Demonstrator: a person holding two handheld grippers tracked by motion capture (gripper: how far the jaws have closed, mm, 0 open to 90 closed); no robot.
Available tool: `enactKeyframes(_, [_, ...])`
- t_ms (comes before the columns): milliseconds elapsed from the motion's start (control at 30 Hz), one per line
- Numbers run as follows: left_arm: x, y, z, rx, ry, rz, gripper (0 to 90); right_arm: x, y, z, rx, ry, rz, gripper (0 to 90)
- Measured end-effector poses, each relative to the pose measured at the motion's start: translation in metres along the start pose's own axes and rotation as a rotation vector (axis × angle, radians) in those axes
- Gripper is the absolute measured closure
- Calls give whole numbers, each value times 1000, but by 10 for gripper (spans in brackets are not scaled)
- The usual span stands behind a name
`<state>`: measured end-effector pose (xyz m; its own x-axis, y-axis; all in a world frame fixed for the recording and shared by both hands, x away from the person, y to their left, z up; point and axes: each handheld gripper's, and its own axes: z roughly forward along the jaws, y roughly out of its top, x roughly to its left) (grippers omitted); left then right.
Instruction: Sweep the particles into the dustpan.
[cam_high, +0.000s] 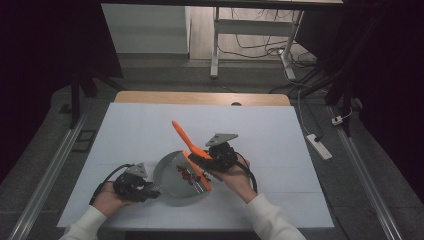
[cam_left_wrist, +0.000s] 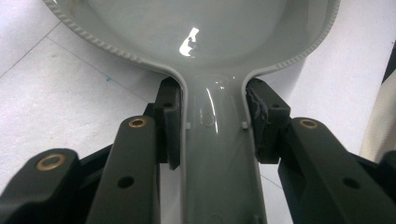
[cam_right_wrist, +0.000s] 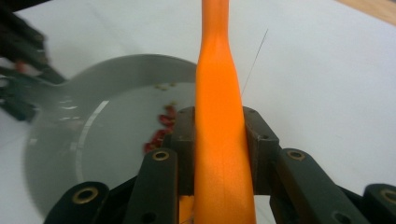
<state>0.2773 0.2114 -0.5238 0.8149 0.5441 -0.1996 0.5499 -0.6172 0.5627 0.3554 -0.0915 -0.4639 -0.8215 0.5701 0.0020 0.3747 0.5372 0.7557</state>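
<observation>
Mid-sweep: left gripper (cam_high: 150, 189) fingers clamp grey dustpan (cam_high: 172, 177) handle, right gripper (cam_high: 212, 159) fingers grip orange brush (cam_high: 192, 150); red bits (cam_high: 189, 174) frame centre already in pan, emptying left

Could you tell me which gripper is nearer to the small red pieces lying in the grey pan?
Right. The right gripper, holding the orange brush, sits beside the red pieces; the left gripper clamps the pan's handle across the pan.

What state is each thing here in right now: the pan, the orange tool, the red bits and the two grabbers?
Grey pan: on the table, gripped by its handle.
Orange spatula: held tilted, blade in the pan.
Red bits: loose in the pan, beside the blade.
Left gripper: shut on the pan's handle.
Right gripper: shut on the spatula's handle.
</observation>
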Motion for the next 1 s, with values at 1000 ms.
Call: enactKeyframes(1000, [-1,0,0,-9,1,-6,612,-2,-24,11,59,-90,-1,704])
